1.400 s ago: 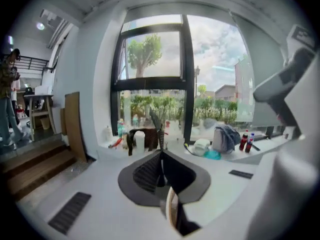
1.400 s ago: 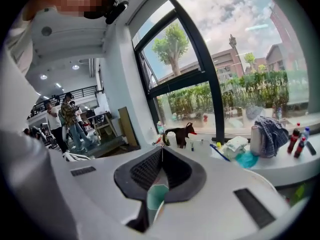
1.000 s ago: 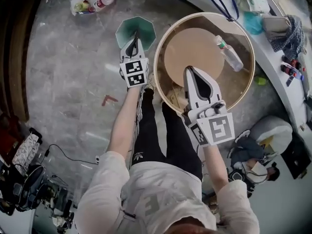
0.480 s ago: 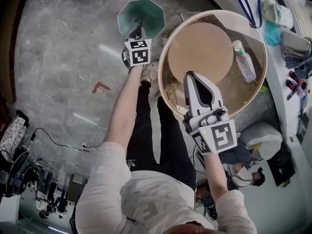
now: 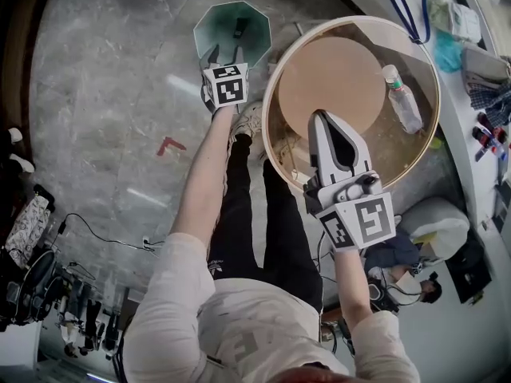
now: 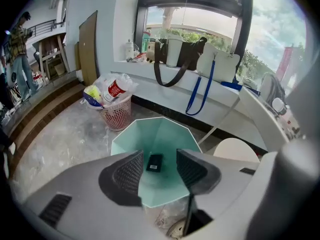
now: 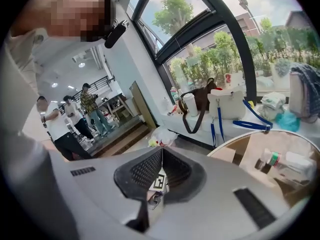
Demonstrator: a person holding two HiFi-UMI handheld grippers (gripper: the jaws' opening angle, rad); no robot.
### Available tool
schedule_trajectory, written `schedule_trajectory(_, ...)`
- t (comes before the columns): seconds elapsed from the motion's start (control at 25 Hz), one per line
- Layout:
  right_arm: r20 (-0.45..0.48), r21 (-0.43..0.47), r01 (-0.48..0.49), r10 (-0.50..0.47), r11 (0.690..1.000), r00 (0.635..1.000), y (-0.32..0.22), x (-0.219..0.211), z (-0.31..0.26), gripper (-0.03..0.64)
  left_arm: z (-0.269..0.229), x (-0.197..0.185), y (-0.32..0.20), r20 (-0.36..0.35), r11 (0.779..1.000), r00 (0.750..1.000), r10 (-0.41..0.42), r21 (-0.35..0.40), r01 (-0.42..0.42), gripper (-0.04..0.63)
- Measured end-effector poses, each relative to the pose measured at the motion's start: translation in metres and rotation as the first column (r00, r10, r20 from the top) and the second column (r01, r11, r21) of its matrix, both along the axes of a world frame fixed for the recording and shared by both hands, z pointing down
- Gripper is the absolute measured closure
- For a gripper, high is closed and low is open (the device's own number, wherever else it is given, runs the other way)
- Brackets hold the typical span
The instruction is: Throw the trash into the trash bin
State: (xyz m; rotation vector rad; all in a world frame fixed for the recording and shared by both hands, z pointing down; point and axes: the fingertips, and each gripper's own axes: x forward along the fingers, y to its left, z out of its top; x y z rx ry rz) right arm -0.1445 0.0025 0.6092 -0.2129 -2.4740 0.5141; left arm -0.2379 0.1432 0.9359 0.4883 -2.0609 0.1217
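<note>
A pale green eight-sided trash bin (image 5: 214, 24) (image 6: 161, 134) stands on the grey floor. My left gripper (image 5: 225, 54) (image 6: 159, 157) hangs just over its near rim, pointing steeply down. Its jaws are opening, and no pad touches anything. A small black flat piece of trash (image 5: 238, 30) (image 6: 154, 162) shows inside the bin, below and between the jaws, free of them. My right gripper (image 5: 318, 118) (image 7: 162, 152) is over the near part of the round wooden table (image 5: 351, 70), shut with its tips together and nothing in them.
A clear plastic bottle (image 5: 402, 100) (image 7: 278, 162) lies on the table's right side. A pink basket (image 6: 116, 115) full of rubbish stands beyond the bin by the window ledge, which carries bags (image 6: 172, 54). Several people (image 7: 75, 119) stand far off at the left.
The left gripper came down to the bin's mouth and its jaws parted. The black piece has left the jaws and is now inside the bin. The right gripper sank a little.
</note>
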Motion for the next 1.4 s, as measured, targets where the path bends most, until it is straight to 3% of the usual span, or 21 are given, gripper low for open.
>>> schedule_trajectory(0.28, 0.002, -0.004, -0.019, 0.019, 1.000, 1.000, 0.001, 0.009, -0.015, 0.601, -0.027, 0.009, 0.006, -0.008, 1.000, 1.000, 0.006, -0.014, -0.006, 0.397)
schedule_trajectory(0.44, 0.049, -0.044, -0.046, 0.048, 0.998, 0.998, 0.004, 0.002, -0.054, 0.601, -0.081, 0.004, -0.014, 0.018, 0.992, 0.992, 0.126, 0.028, -0.126, 0.402)
schedule_trajectory(0.56, 0.102, -0.037, -0.065, 0.068, 0.997, 0.992, 0.004, 0.006, -0.101, 0.601, -0.143, 0.023, -0.036, 0.071, 0.971, 0.973, 0.218, 0.089, -0.223, 0.475)
schedule_trajectory(0.72, 0.177, -0.031, -0.131, 0.134, 0.991, 0.975, -0.001, 0.010, -0.166, 0.601, -0.269, 0.033, -0.061, 0.171, 0.939, 0.971, 0.165, 0.274, -0.208, 0.573)
schedule_trajectory(0.76, 0.196, -0.032, -0.150, 0.153, 0.988, 0.969, -0.002, 0.013, -0.182, 0.601, -0.308, 0.034, -0.064, 0.220, 0.928, 0.961, 0.166, 0.294, -0.227, 0.581)
schedule_trajectory(0.84, 0.247, -0.028, -0.178, 0.179, 0.984, 0.952, -0.007, 0.020, -0.215, 0.601, -0.387, 0.033, -0.073, 0.348, 0.903, 0.915, 0.203, 0.295, -0.312, 0.583)
schedule_trajectory(0.96, 0.316, 0.019, -0.207, 0.191, 0.978, 0.929, -0.020, 0.044, -0.259, 0.603, -0.501, 0.052, -0.094, 0.541, 0.842, 0.804, 0.249, 0.289, -0.455, 0.584)
schedule_trajectory(1.08, 0.351, 0.087, -0.244, 0.200, 0.966, 0.915, -0.029, 0.086, -0.288, 0.601, -0.593, 0.095, -0.116, 0.682, 0.745, 0.685, 0.256, 0.312, -0.590, 0.584)
schedule_trajectory(1.16, 0.368, 0.110, -0.278, 0.221, 0.954, 0.903, -0.034, 0.112, -0.300, 0.601, -0.637, 0.123, -0.131, 0.728, 0.674, 0.639, 0.248, 0.344, -0.654, 0.584)
schedule_trajectory(1.24, 0.389, 0.099, -0.324, 0.263, 0.941, 0.883, -0.039, 0.137, -0.310, 0.601, -0.671, 0.150, -0.145, 0.751, 0.611, 0.612, 0.248, 0.369, -0.700, 0.584)
schedule_trajectory(1.32, 0.412, 0.085, -0.380, 0.315, 0.921, 0.855, -0.049, 0.159, -0.319, 0.601, -0.693, 0.177, -0.159, 0.776, 0.557, 0.576, 0.256, 0.368, -0.744, 0.584)
schedule_trajectory(1.4, 0.436, 0.076, -0.438, 0.365, 0.896, 0.823, -0.062, 0.174, -0.326, 0.601, -0.706, 0.198, -0.173, 0.803, 0.516, 0.533, 0.266, 0.348, -0.782, 0.584)
